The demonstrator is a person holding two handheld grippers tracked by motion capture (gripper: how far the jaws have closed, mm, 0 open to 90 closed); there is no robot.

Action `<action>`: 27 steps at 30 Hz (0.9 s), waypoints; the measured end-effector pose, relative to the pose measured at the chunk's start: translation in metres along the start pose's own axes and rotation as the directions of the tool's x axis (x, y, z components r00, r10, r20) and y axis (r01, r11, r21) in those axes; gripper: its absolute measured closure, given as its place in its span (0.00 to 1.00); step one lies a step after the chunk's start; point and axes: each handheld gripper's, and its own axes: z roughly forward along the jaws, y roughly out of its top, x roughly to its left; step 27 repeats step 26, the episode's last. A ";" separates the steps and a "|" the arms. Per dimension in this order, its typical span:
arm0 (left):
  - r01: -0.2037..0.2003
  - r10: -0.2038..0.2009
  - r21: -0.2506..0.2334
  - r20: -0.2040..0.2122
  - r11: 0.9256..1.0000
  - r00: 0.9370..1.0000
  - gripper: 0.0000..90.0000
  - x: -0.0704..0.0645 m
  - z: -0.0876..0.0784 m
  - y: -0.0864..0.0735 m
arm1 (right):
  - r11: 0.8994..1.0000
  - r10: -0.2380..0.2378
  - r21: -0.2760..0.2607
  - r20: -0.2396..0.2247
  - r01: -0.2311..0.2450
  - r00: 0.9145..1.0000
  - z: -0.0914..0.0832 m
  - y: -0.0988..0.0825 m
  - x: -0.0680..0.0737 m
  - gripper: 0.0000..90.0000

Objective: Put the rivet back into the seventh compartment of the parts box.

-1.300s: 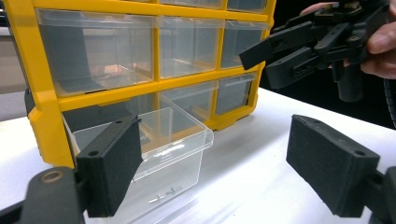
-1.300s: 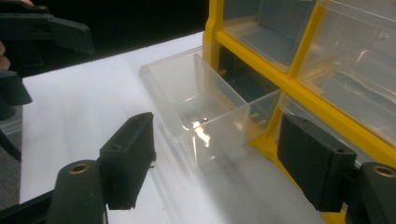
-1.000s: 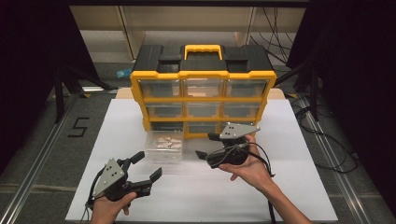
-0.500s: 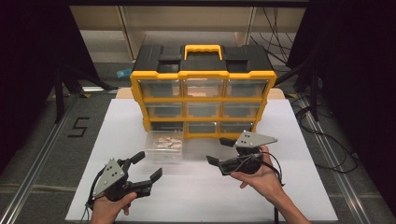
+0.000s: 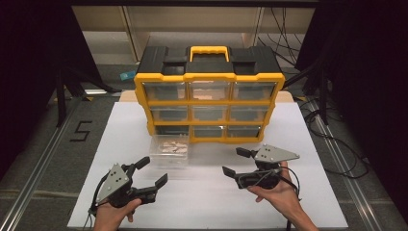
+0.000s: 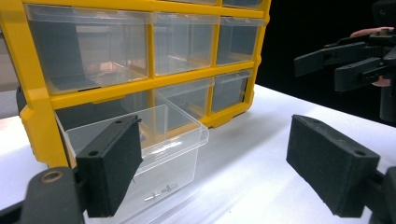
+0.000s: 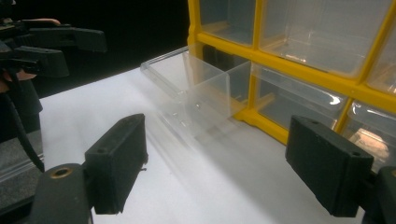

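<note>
Near the table's front edge, right gripper drawn back rightward from the clear drawer, jaws just opening wide, empty. Left gripper unmoved, agape, empty. Drawer near table's middle, before the yellow organizer.

Clear drawer: pale contents too small to identify (tiny metal bits on its floor, likewise unclear). Organizer cabinet: cut off by frame edges in both gripper views.
</note>
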 end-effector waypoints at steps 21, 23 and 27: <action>0.000 0.000 0.000 -0.002 1.000 1.000 0.20 0.000 0.000 0.000 | 1.000 0.015 -0.019 0.018 -0.015 1.000 -0.021 -0.014 0.005 0.23; 0.000 0.000 -0.001 -0.001 1.000 1.000 0.20 0.000 0.000 0.000 | 1.000 0.014 -0.026 0.026 -0.013 1.000 -0.020 -0.014 0.004 0.23; 0.002 -0.002 -0.002 -0.003 1.000 1.000 0.20 0.000 0.000 0.000 | 1.000 0.022 -0.022 0.015 -0.022 1.000 -0.020 -0.015 0.004 0.23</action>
